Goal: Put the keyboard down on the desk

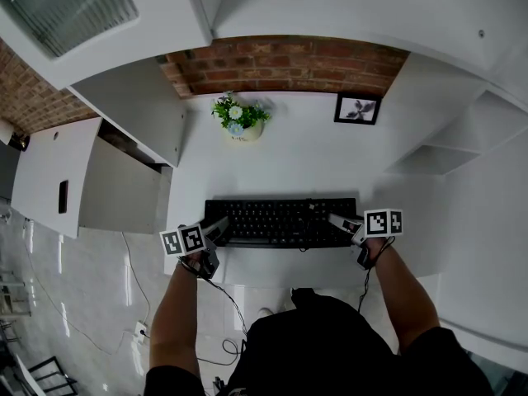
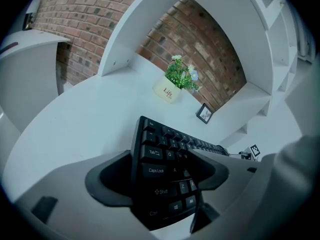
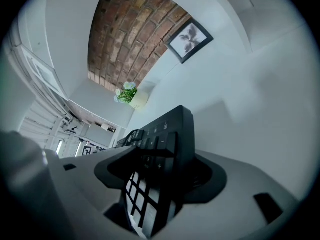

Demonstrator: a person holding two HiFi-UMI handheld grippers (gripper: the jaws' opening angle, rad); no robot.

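White desk (image 1: 289, 157) leaves room above the keyboard (image 1: 280, 219); our forearms reach up-frame, left gripper (image 1: 220, 226) and right gripper (image 1: 341, 221) spread around its ends.

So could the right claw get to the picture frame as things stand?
Probably yes. The right claw stands open round the end of the keyboard, and only bare desk lies between it and the picture frame. Whether the arm stretches that far is a guess.

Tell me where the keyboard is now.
In the head view the keyboard lies on the white desk, centre front, below the flower pot, its ends between the jaws of the left hand-held gripper and the right hand-held gripper.
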